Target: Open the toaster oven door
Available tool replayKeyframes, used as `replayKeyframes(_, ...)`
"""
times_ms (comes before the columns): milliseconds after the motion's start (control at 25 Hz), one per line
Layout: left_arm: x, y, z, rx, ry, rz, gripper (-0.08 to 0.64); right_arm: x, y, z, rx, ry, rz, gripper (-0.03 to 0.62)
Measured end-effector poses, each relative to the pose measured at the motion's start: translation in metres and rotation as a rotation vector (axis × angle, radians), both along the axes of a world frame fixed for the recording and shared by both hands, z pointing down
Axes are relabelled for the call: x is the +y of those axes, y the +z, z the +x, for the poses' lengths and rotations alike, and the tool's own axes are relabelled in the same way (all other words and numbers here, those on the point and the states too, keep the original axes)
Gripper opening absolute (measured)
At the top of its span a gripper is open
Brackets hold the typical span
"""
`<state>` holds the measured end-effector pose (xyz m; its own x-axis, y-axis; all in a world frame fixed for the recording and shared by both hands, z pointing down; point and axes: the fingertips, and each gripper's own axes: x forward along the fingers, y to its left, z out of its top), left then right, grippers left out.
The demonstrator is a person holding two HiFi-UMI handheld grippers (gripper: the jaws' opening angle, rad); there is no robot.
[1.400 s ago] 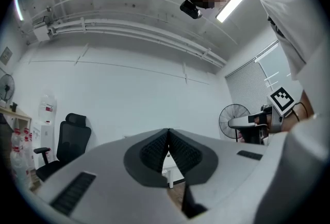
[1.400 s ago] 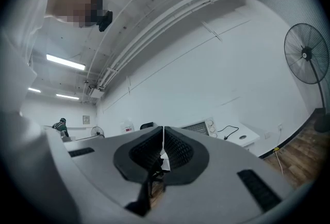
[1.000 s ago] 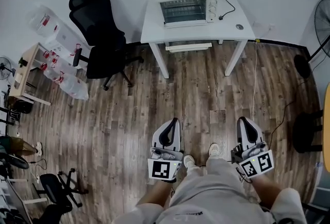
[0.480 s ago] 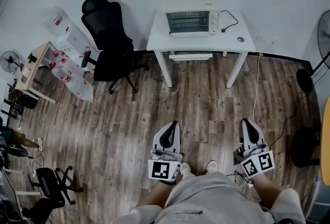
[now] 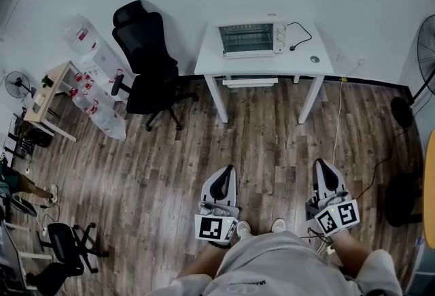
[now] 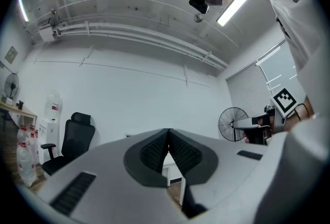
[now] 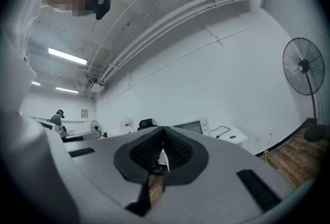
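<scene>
The silver toaster oven [image 5: 253,39] stands on a white table [image 5: 211,60] against the far wall, and its glass door looks closed. Both grippers are far from it, held over the wooden floor in front of the person's legs. The left gripper [image 5: 225,168] is shut with nothing between its pads [image 6: 154,151]. The right gripper [image 5: 320,163] is shut and empty as well. In the right gripper view the oven [image 7: 193,126] shows small, just past the gripper's closed tips [image 7: 164,128]. The left gripper view hides the oven behind its jaws.
A black office chair [image 5: 146,63] stands left of the table. Water bottles and a low wooden table [image 5: 47,94] are further left. A standing fan [image 5: 425,50] is at the right wall. A cable [image 5: 336,124] runs across the floor beside the table's right leg.
The head view has shifted: the table and oven now sit lower in the frame and look smaller. Both grippers stay shut and side by side, slightly lower in the frame.
</scene>
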<state>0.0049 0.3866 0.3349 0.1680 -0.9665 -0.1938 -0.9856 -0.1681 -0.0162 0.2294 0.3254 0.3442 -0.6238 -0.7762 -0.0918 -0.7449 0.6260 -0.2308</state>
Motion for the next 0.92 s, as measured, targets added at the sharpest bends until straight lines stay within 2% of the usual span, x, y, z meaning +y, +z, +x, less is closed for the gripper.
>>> replayKeyframes(920,-0.002,0.004,0.013,-0.001,0.030,-0.010,0.006,0.005,-0.002,-0.003,-0.001,-0.015,-0.004,0.015)
